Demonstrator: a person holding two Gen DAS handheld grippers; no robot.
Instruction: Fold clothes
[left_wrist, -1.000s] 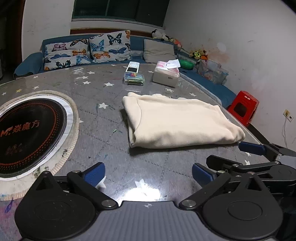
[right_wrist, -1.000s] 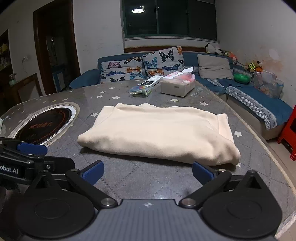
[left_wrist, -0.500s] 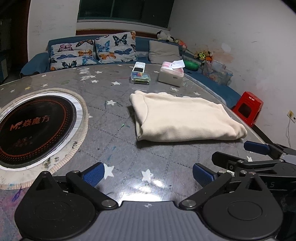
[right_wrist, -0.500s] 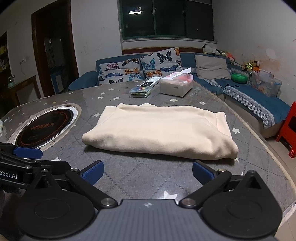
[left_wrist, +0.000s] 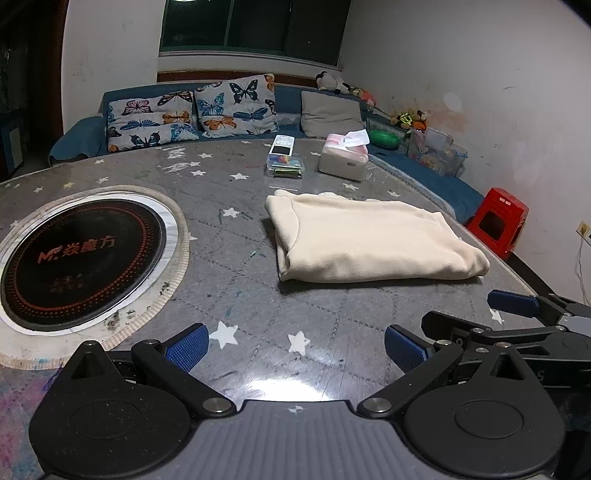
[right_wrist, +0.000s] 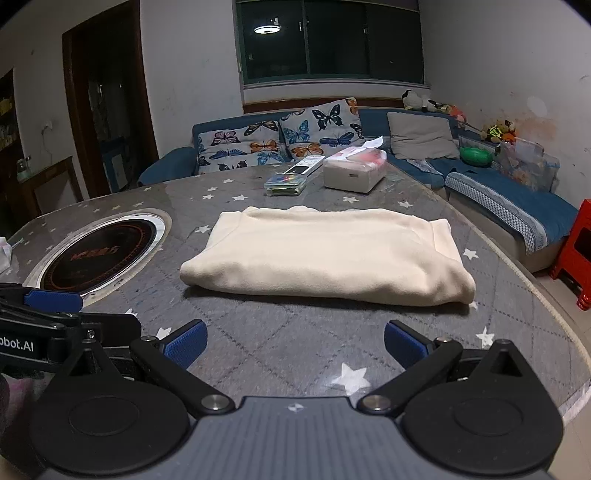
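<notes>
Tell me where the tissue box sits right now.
The tissue box stands at the table's far edge in the right wrist view, beyond the folded cream garment, just right of the clear case with a remote on it.

White walls, dark window, blue corner sofa — butterfly cushions, red stool.

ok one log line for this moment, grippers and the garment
left hand-held gripper: open, empty | right hand-held gripper: open, empty | cream garment: folded, flat on table, untouched | phase: fold looks done
</notes>
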